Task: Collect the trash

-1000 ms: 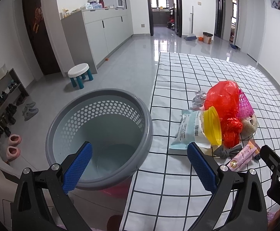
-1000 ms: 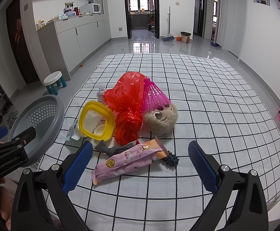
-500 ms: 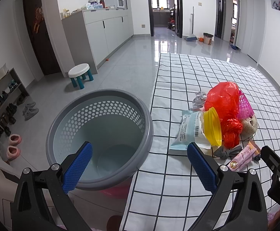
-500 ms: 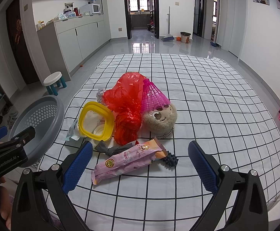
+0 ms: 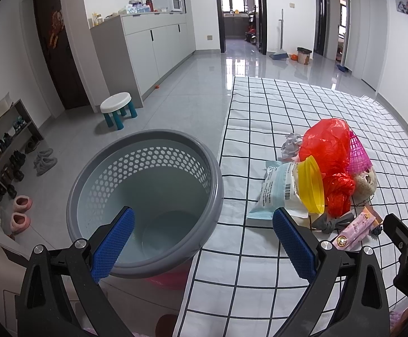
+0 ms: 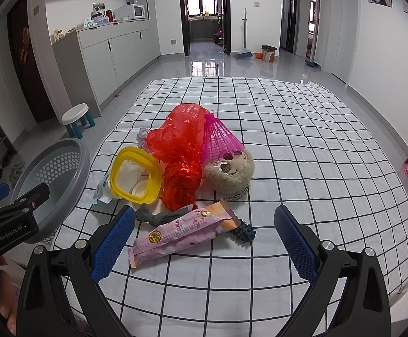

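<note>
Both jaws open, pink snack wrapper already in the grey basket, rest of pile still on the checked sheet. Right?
Not quite. The pink snack wrapper is not in the grey basket; it lies on the checked sheet in front of the pile, as the right wrist view shows. The left wrist view shows nothing inside the basket. Both jaws are open, as stated.

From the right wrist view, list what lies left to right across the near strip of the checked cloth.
Grey basket → yellow lid → pink snack wrapper → dark spiky piece.

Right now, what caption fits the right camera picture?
Open right gripper over a pink snack wrapper, red bag behind.
</note>
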`<state>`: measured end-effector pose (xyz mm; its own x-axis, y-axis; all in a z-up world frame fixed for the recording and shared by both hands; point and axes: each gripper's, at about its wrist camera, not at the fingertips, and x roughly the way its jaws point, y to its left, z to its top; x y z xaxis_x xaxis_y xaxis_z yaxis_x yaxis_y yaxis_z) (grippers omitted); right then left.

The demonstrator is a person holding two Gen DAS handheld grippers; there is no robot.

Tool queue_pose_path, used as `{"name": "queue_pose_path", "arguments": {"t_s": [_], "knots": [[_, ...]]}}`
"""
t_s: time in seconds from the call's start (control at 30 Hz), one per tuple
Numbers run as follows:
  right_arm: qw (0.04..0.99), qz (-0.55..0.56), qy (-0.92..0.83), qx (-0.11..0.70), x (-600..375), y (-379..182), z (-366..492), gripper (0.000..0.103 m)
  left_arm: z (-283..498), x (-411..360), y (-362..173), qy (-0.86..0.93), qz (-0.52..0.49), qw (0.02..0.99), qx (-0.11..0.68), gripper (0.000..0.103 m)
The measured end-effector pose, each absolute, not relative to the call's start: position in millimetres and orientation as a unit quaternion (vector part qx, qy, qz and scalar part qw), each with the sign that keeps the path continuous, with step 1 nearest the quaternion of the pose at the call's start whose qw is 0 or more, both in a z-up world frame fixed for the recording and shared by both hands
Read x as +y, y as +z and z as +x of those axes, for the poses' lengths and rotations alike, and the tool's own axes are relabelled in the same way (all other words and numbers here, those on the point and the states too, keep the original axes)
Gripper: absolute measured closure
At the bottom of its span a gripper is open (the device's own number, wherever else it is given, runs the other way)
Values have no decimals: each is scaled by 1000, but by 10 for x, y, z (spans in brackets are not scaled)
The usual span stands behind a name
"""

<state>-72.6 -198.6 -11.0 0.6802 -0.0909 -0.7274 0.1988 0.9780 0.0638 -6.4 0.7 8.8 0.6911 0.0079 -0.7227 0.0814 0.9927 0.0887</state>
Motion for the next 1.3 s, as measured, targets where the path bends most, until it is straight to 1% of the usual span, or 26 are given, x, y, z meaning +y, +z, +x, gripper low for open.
{"name": "queue_pose_path", "arguments": {"t_s": [0.5, 1.07, 1.3], "knots": [[911, 67, -87, 398, -2154, -171, -732, 8, -29, -122, 31, -25, 64, 917, 392, 6], [899, 77, -97, 420, -2396, -294, -727, 8, -18, -320, -72, -42, 73, 914, 397, 6], [888, 96, -103, 437, -2571, -376, -739, 8, 0, -388, -126, -45, 80, 910, 403, 6]]}}
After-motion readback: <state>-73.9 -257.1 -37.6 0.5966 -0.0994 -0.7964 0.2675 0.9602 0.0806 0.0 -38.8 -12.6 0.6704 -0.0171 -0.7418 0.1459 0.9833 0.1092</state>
